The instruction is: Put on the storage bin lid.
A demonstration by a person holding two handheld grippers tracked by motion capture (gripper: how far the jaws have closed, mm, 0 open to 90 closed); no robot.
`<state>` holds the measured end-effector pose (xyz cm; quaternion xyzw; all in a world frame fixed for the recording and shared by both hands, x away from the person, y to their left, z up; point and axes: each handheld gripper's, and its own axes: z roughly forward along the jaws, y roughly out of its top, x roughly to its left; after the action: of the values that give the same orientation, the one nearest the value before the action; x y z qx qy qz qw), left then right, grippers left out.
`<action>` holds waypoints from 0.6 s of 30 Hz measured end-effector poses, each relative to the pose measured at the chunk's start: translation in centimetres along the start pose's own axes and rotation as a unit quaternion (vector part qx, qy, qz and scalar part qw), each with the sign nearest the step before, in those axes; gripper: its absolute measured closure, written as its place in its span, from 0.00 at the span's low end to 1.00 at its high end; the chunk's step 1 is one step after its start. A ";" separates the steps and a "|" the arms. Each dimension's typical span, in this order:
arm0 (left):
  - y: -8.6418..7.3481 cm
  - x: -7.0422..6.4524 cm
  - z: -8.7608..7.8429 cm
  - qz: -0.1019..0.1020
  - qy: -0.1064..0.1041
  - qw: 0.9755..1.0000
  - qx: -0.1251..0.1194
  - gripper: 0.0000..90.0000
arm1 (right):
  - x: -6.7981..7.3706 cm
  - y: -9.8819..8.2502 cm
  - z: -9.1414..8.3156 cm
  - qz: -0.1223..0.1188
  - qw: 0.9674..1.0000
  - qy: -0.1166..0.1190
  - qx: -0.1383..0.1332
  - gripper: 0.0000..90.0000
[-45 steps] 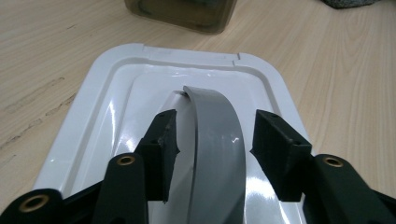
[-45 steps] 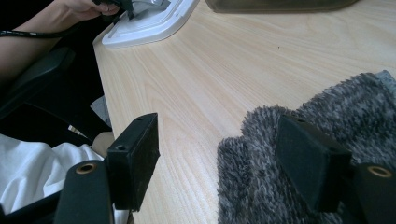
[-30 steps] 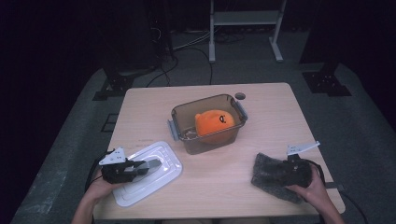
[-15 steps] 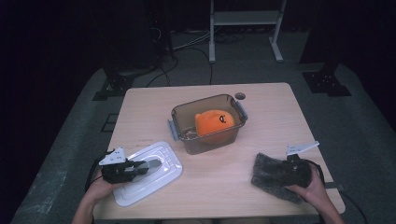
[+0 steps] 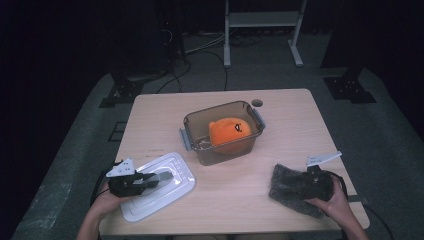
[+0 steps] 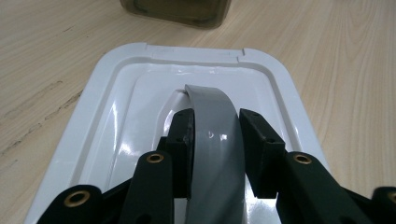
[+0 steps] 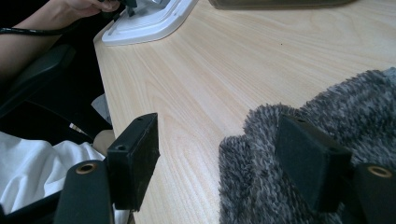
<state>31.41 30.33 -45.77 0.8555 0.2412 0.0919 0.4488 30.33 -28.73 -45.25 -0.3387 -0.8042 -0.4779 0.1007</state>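
A white lid [image 5: 172,192] lies flat near the table's front left corner. My left gripper [image 5: 152,180] is shut on its grey arched handle [image 6: 212,116], one black jaw pressed against each side. A clear brownish container [image 5: 220,156] at mid-table holds an orange plush toy [image 5: 229,132]. At the front right lies a grey fuzzy cloth [image 5: 285,187]. My right gripper [image 7: 215,135] rests open at its edge: one jaw sits on the cloth [image 7: 327,112], the other over bare wood.
The table's near edge runs close under both hands. A small round hole [image 5: 257,102] sits behind the container. A metal rack and cables stand on the dark floor beyond the table. In the right gripper view the lid [image 7: 149,23] lies far off.
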 end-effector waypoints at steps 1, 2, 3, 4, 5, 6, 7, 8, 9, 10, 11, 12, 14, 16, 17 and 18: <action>0.0 0.0 0.0 0.000 0.001 1.000 0.001 0.74 | 0.0 0.0 0.0 0.000 1.000 0.000 0.000 0.33; 0.0 0.0 0.0 0.001 0.001 1.000 0.001 0.74 | 0.0 0.0 0.0 0.000 1.000 0.000 0.000 0.33; 0.0 0.0 -0.1 0.000 0.003 1.000 0.002 0.74 | 0.0 0.0 0.0 0.000 1.000 0.000 0.000 0.33; 0.0 0.0 -0.1 0.000 0.004 1.000 0.003 0.74 | 0.0 0.0 -0.1 0.000 1.000 -0.001 -0.001 0.33; 0.0 0.0 -0.1 0.000 0.004 1.000 0.002 0.74 | 0.0 0.0 -0.1 0.000 1.000 -0.001 -0.001 0.33; 0.0 0.0 -0.2 0.000 0.004 1.000 0.002 0.74 | 0.0 0.0 -0.1 0.000 1.000 -0.001 -0.001 0.33; 0.0 0.0 -0.2 -0.001 0.004 1.000 0.002 0.74 | 0.0 0.0 -0.1 0.000 1.000 -0.001 -0.001 0.33; 0.0 0.0 -0.2 -0.002 0.005 1.000 0.001 0.74 | 0.0 0.0 -0.1 0.000 1.000 -0.001 -0.001 0.33; 0.0 0.0 -0.2 -0.002 0.005 1.000 0.001 0.74 | 0.0 0.0 -0.1 0.000 1.000 -0.001 -0.001 0.33; 0.0 0.0 -0.2 -0.001 0.005 1.000 0.001 0.74 | 0.0 0.0 0.0 0.000 1.000 0.000 0.000 0.33; 0.0 0.0 -0.3 -0.001 0.005 1.000 0.002 0.74 | 0.0 0.0 0.0 0.000 1.000 0.000 0.000 0.33; 0.0 0.0 -0.3 -0.002 0.005 1.000 0.001 0.74 | 0.0 0.0 -0.1 -0.001 1.000 -0.001 0.000 0.33; 0.0 0.0 -0.3 -0.001 0.005 1.000 0.001 0.74 | 0.0 0.0 -0.1 0.000 1.000 -0.001 -0.001 0.33; 0.0 0.0 -0.3 -0.003 0.007 1.000 0.000 0.74 | 0.0 0.0 -0.1 0.000 1.000 -0.001 -0.001 0.33; 0.0 0.0 -0.3 -0.002 0.007 1.000 0.000 0.74 | 0.0 0.0 -0.1 0.000 1.000 -0.001 -0.001 0.33; 0.0 0.0 -0.4 -0.002 0.007 1.000 0.001 0.74 | 0.0 0.0 -0.1 -0.001 1.000 -0.001 -0.001 0.33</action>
<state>31.24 30.58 -45.57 0.8546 0.2463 0.0969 0.4468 30.32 -28.78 -45.21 -0.3387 -0.8042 -0.4782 0.0996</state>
